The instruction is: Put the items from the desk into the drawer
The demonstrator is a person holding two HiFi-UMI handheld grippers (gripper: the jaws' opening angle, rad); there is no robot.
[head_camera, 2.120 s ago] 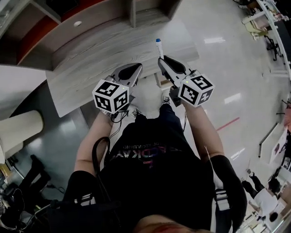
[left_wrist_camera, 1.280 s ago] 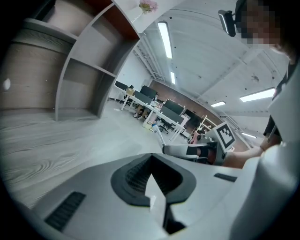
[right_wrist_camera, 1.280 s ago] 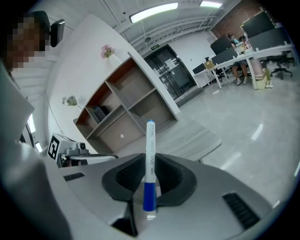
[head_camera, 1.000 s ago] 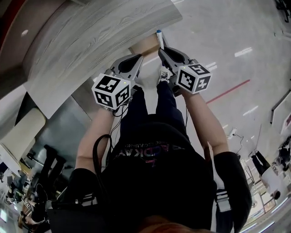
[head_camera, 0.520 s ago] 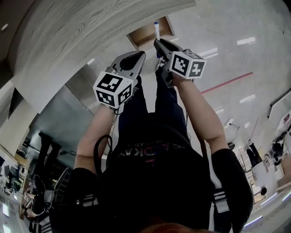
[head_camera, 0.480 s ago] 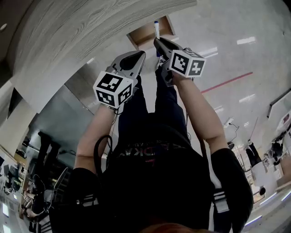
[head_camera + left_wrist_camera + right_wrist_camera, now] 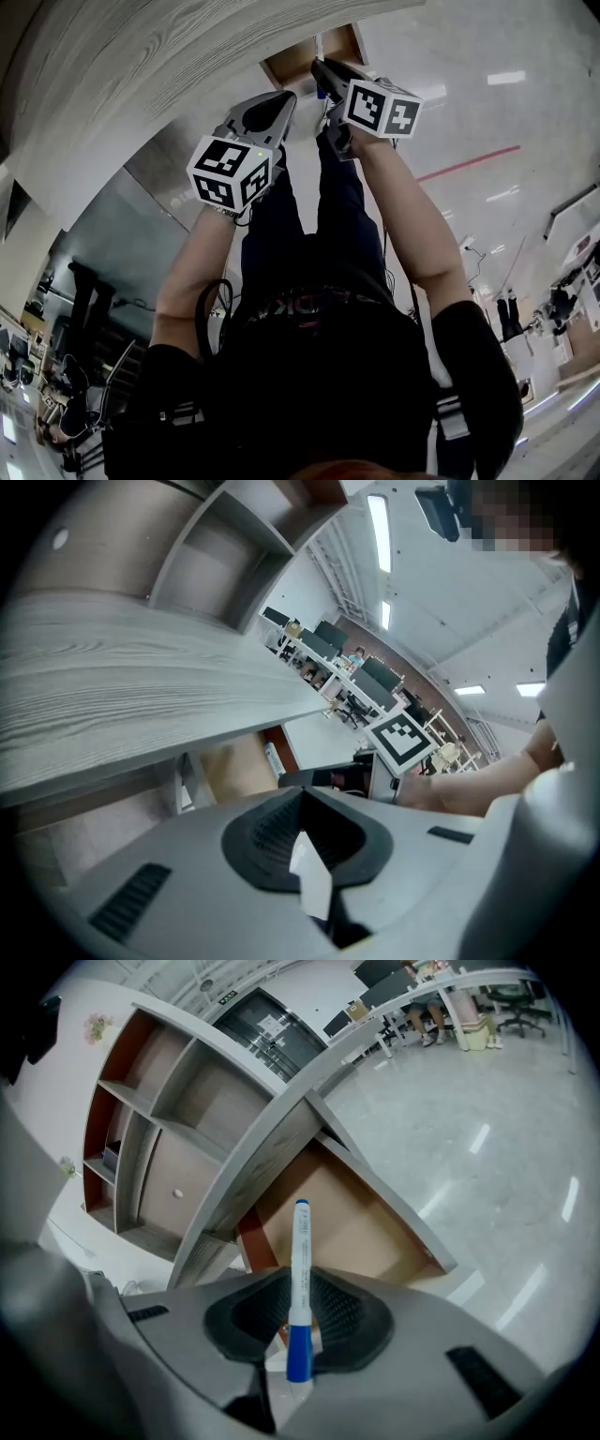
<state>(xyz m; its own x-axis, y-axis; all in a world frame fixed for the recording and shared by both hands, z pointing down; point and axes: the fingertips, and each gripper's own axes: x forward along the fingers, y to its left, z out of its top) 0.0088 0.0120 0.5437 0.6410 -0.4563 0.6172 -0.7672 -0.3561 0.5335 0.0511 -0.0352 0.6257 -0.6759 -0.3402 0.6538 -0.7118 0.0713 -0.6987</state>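
The right gripper [image 7: 298, 1290], clamped on a blue-capped marker [image 7: 300, 1255], points into the open drawer [image 7: 367, 1234] just past the desk edge [image 7: 251, 1164], while the left gripper [image 7: 302, 803] sits closed and empty alongside.

Nothing can be read: the print on the shirt [image 7: 309, 305], the marker [image 7: 299, 1288] and the sign [image 7: 228, 997] above a door [image 7: 272, 1030] is too blurred.

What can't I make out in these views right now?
- Open brown wooden drawer: head view, right tongs cover most of its inside.
- White marker with blue cap: right gripper view, print too small.
- White sliver between left tongs: left gripper view, item or tongs part unclear.
- Grey wood-grain desk: head view's edge cuts off its top.
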